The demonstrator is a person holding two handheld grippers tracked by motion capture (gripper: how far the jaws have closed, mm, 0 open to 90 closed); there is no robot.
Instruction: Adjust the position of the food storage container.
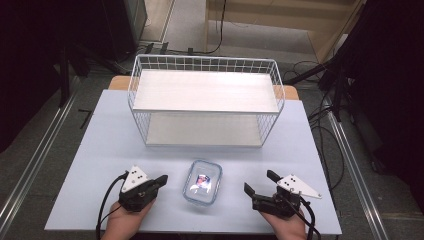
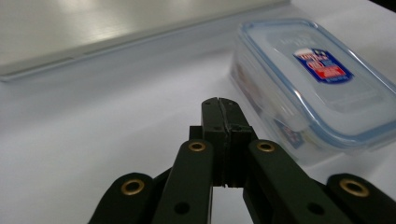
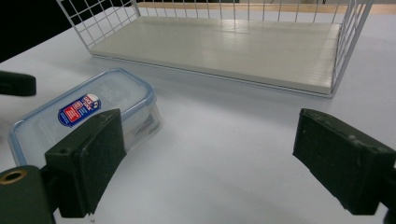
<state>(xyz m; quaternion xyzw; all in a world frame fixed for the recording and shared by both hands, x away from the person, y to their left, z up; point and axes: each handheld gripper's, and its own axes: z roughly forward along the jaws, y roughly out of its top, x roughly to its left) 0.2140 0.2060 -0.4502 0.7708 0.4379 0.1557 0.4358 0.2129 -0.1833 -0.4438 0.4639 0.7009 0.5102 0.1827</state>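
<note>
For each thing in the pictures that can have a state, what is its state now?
Left gripper: jaws shut, holding nothing.
Right gripper: jaws open, holding nothing.
Plastic container: lid on, flat on the table between the grippers, untouched.
Wire shelf rack: upright, both shelves bare.
</note>
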